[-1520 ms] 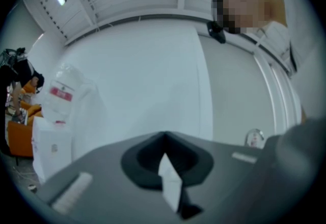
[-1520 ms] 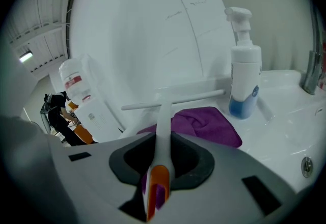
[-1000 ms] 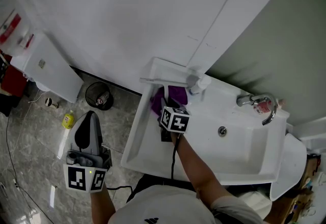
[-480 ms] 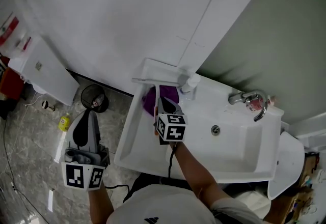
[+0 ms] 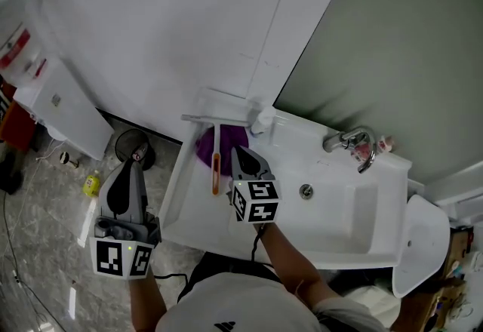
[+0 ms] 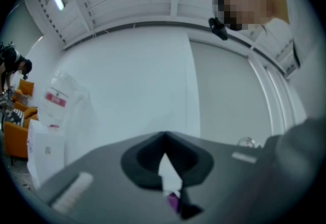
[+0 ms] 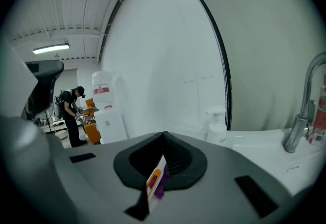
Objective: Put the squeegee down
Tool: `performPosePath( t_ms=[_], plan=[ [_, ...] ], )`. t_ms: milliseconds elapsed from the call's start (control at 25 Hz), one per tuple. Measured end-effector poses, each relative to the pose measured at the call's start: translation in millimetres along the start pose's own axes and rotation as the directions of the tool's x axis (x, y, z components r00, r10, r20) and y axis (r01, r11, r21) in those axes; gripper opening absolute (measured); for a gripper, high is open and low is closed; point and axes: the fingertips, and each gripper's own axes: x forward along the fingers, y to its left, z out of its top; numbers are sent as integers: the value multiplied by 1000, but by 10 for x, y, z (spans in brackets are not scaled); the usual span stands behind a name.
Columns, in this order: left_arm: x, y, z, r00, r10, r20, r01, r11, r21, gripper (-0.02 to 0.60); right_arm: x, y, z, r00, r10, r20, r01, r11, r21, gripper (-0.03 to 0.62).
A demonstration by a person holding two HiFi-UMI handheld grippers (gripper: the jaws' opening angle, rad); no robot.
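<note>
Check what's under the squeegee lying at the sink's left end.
A purple cloth lies under the white squeegee with the orange handle inset, in the white ceramic sink. The handle covers the cloth's middle strip, so that part cannot be seen.

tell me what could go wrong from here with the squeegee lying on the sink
1. The squeegee lies partly on the purple cloth at the left end of the sink, so it may rest unevenly and slide toward the basin or the edge.
2. The right gripper, shut and empty, hangs close beside the handle. A careless pull-away might nudge it.
3. The blade end lies near the pump bottle, which a knock could tip.
</note>
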Motion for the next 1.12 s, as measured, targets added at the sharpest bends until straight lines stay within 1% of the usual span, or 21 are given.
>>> performPosePath(
  t_ms=[240,360,640,840,1120],
  plan=[
    [-89,-329,95,1000,0,16,0,1000,10,8,-439,-104,216,997,27,69,-26,1000,-17,2],
    [-139,-482,146,1000,2,25,-2,1000,13,8,-670,-142,314,994,38,99,-34,998,-45,2],
    [-211,-814,248,999,-4,46,3,1000,26,8,-1162,-297,545,985,46,168,-35,997,-70,2],
    [-269,-1010,308,998,-10,60,8,999,36,8,-1477,-374,705,974,46,221,-24,995,-101,2],
    [-350,-1224,417,997,-12,78,9,999,49,8,-1868,-417,929,955,67,289,-33,992,-121,2]
  ],
)
